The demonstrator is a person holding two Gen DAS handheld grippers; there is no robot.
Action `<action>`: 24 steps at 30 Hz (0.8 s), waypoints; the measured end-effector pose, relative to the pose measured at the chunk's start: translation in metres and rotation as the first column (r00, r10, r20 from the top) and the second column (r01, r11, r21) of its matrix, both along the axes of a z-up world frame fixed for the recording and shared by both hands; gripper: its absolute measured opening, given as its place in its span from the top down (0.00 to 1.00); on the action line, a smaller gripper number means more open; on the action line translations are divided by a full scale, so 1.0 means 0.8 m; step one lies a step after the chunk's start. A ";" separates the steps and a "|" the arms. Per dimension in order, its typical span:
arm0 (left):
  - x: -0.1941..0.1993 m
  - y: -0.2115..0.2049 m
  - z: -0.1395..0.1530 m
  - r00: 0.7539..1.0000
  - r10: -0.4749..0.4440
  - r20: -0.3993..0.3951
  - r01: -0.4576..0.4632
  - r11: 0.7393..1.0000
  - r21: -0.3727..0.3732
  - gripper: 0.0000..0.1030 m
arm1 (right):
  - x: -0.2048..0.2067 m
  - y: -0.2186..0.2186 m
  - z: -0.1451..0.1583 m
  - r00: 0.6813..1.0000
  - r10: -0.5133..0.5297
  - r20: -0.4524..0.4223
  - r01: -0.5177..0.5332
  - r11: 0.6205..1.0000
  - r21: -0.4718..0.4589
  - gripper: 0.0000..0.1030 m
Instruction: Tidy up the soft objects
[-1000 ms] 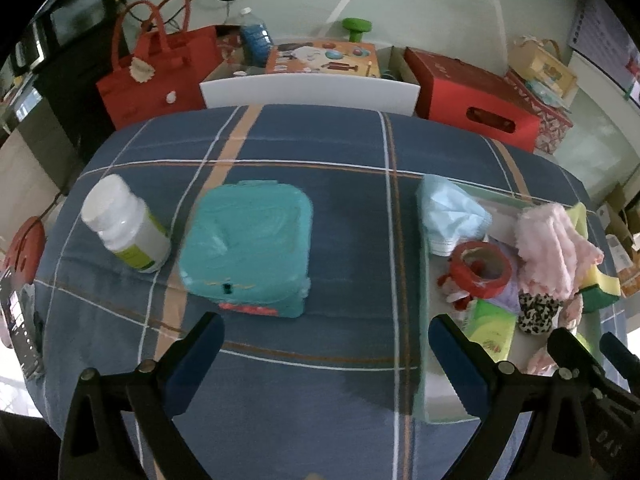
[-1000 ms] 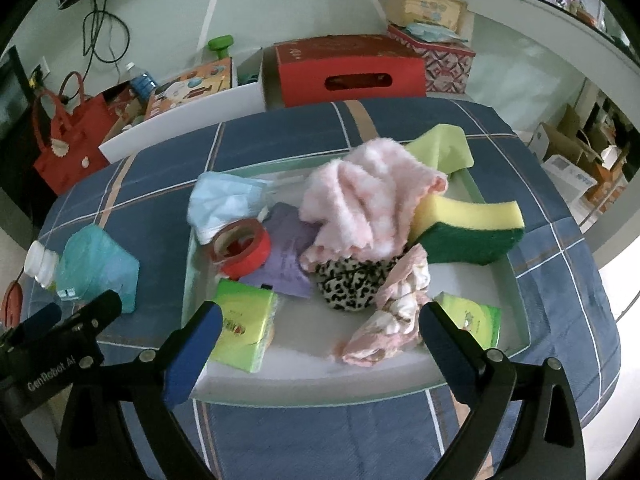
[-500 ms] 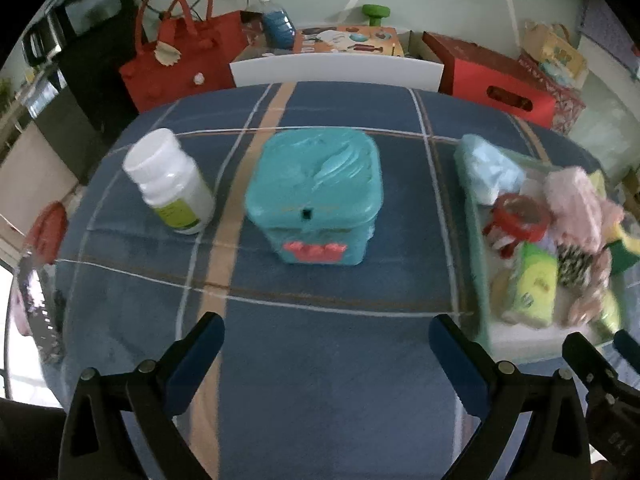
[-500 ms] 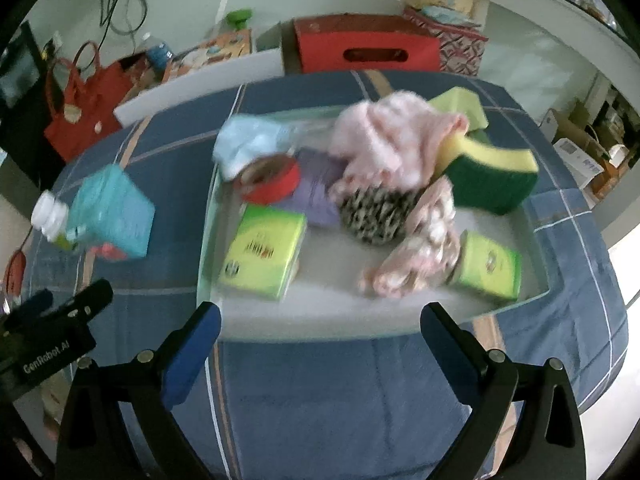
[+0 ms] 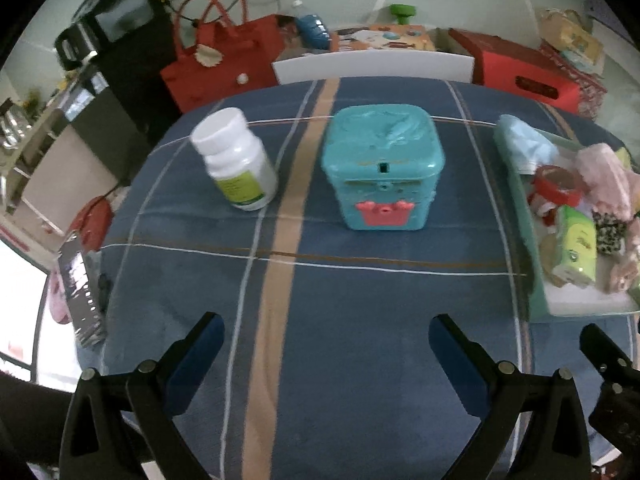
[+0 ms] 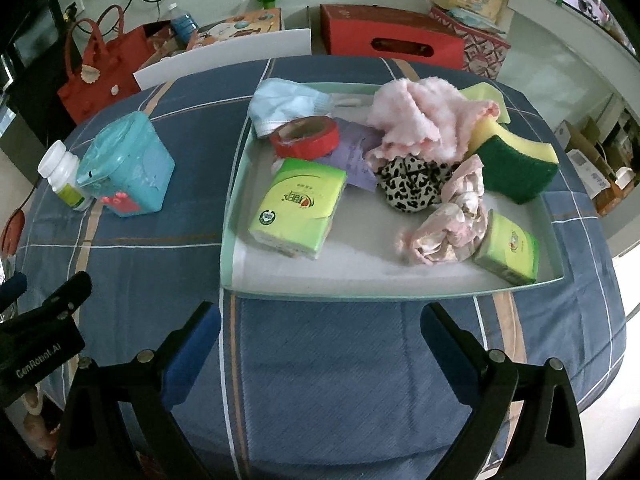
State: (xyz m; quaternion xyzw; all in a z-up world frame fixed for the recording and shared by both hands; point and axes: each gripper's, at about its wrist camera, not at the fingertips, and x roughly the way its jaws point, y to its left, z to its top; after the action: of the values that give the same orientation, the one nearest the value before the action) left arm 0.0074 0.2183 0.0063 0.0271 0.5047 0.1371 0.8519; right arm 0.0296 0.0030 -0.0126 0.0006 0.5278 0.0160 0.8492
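Along the bottom edge of each wrist view we see our grippers released and empty: the left gripper (image 5: pixel 326 338) hangs over bare checked cloth, the right gripper (image 6: pixel 320 326) just short of the near rim of the tray (image 6: pixel 360 291). The soft things lie heaped in that tray, in the centre and right of the right view: a pink fluffy cloth (image 6: pixel 420 116), a leopard-print scrunchie (image 6: pixel 412 188), a pale pink scrunchie (image 6: pixel 448 216), a blue face mask (image 6: pixel 286 104) and a yellow-green sponge (image 6: pixel 514 164). We judge no piece is chosen yet; the pale pink scrunchie lies nearest and least covered, so we should come down over it with jaws wide and pinch a bunched fold. The two green tissue packs (image 6: pixel 300 204) (image 6: pixel 508 246) flank it, and the red tape roll (image 6: pixel 305 136) leans on the mask. In the centre of the left view stand a teal box (image 5: pixel 382 166) and a white pill bottle (image 5: pixel 236 160), well apart from the tray.
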 end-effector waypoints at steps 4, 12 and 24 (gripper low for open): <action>0.000 0.001 0.001 1.000 -0.002 0.007 0.002 1.000 -0.007 0.00 | 0.000 0.002 0.000 1.000 0.002 0.003 -0.002 1.000 -0.004 0.03; 0.003 -0.004 -0.004 1.000 -0.019 -0.009 0.019 1.000 -0.003 0.00 | 0.002 0.008 -0.004 1.000 0.017 0.002 -0.017 1.000 -0.001 0.03; 0.011 -0.003 -0.016 0.998 -0.038 -0.049 0.036 0.999 -0.035 0.00 | 0.007 0.010 -0.006 1.000 0.028 0.013 -0.027 1.000 -0.008 0.03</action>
State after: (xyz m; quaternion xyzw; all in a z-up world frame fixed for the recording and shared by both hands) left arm 0.0163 0.2162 -0.0069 0.0254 0.5274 0.1119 0.8418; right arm 0.0351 0.0111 -0.0173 -0.0103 0.5224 0.0255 0.8523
